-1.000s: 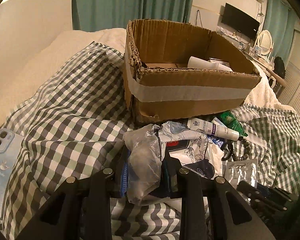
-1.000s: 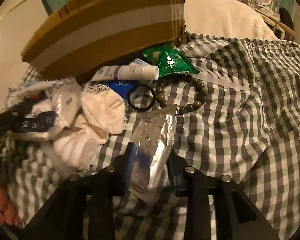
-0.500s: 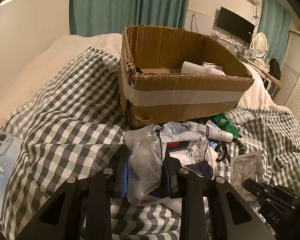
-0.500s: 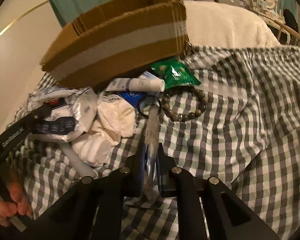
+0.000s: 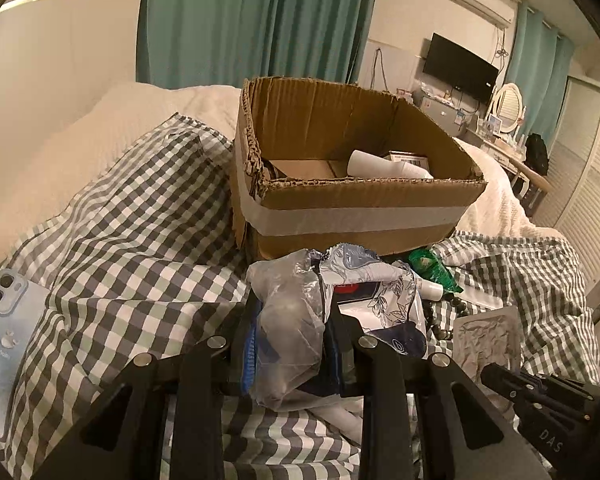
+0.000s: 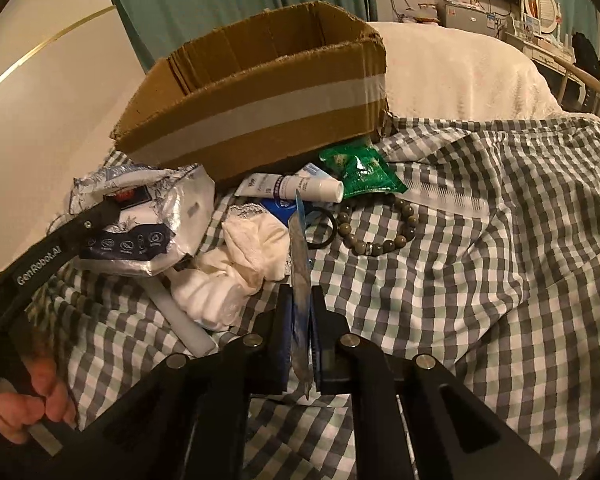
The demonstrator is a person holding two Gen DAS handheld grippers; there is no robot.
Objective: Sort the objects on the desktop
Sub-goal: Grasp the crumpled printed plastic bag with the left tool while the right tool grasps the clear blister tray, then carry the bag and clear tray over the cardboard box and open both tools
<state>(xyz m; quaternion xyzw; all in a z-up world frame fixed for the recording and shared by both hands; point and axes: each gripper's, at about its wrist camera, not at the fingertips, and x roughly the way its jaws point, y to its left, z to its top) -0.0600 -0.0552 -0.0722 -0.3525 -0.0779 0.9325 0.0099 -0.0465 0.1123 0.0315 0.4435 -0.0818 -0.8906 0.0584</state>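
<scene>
My left gripper [image 5: 296, 340] is shut on a crumpled tissue pack [image 5: 300, 312] with floral print, held above the checked cloth in front of the open cardboard box [image 5: 356, 200]. The pack also shows in the right wrist view [image 6: 140, 220] with the left gripper on it. My right gripper [image 6: 300, 320] is shut on a flat silver foil packet [image 6: 299, 256], held edge-on and lifted; the packet also shows in the left wrist view [image 5: 488, 336]. The box [image 6: 260, 112] holds a white tube [image 5: 384, 166] and a small dark carton.
On the checked cloth [image 6: 500, 280] lie a white cream tube [image 6: 296, 186], a green sachet [image 6: 360, 168], a bead bracelet [image 6: 376, 228], a black hair tie [image 6: 320, 232], a clear ruler, and crumpled white tissue [image 6: 236, 264]. A light blue phone [image 5: 4, 336] lies at left.
My right gripper has closed on the foil packet and lifted it off the cloth, turning it edge-on. Both grippers have risen, so the box looks lower and farther.
</scene>
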